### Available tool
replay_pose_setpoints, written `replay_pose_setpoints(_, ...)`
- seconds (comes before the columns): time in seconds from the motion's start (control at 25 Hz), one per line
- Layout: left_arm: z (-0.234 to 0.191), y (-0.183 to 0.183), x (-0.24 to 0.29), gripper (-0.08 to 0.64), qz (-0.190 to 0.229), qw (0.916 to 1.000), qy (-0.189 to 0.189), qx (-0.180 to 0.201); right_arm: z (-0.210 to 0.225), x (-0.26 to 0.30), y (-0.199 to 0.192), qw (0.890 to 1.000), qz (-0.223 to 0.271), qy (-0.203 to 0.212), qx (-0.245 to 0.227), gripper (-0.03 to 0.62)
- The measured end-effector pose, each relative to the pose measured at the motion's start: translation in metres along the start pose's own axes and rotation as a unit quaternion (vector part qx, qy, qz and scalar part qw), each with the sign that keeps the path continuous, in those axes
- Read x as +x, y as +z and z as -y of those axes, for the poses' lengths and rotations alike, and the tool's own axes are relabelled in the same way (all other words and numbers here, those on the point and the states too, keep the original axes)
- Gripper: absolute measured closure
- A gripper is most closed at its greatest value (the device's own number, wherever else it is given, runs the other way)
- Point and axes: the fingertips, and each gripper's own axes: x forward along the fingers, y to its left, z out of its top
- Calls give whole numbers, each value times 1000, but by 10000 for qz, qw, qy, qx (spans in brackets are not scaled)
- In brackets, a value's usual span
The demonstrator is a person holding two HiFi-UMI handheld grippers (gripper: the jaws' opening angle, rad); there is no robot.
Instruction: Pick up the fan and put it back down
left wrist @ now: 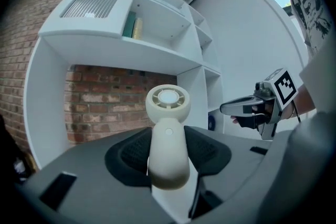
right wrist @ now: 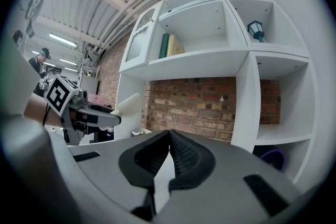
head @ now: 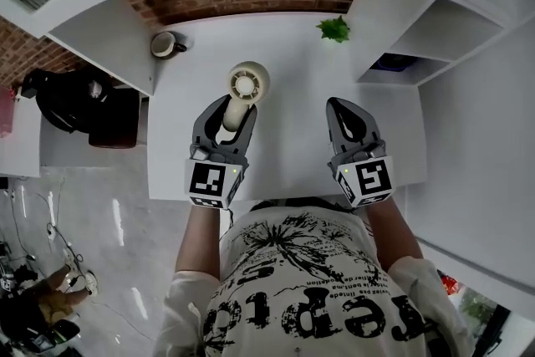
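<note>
**Item:** fan (head: 248,83), handheld, cream plastic. It had a round ringed head on a smooth, thick handle with one small button below the head.

**Place:** centre of the head view, over the white table (head: 292,63). The head pointed toward the upper edge of the frame. The handle ran down into the left tongs (head: 231,106). Whether the fan touched the table could not be told.

**Left tongs:** closed on the fan's handle. In the left gripper view the ribbed pads (left wrist: 132,150) pressed it on both sides, below the button, and the head stood clear above them.

**Right tongs:** (head: 341,109) at centre right of the head view, well apart from the fan. They were closed tip to tip with nothing between.

**Handling (judged):**
- Probably light, with a stiff hollow shell that would not give under the pads.
- The glossy, rounded handle could slip or twist if held loosely.
- The head made it top-heavy, so it might tip about the grip.
- The vanes and ring looked the most fragile part.
- Best hold was mid-handle, as taken, with the pads square across it and off the button and head.

**Also present:** mug (head: 167,44), upper left of the table; small green plant (head: 334,29), upper right.
</note>
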Motion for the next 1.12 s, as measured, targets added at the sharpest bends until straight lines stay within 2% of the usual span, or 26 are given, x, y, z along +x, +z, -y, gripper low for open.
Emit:
replay_pose_setpoints(0.12,6,-27,3,358,-300,9991,-82,-271,-3,-3,-18,9997,-219,23,73,577)
replay_pose_setpoints(0.28,10,-67,22,358,-712,9968,-158,-319,0,3,-46,9988,-468,-19,129,577)
replay_pose_setpoints(0.4,17,-110,30,359,-1237,9914,-205,-378,-1,-1,-66,9972,-700,-23,251,577)
replay_pose_setpoints(0.64,29,-178,40,359,-1924,9794,-188,-579,-7,-6,-91,9947,-956,51,373,577)
replay_pose_setpoints(0.8,31,-192,48,360,-1936,9772,-200,-845,-9,-6,-102,9929,-1089,88,480,577)
replay_pose_setpoints(1.12,43,-196,51,360,-1996,9753,-160,-937,-10,-19,-116,9920,-1121,161,560,577)
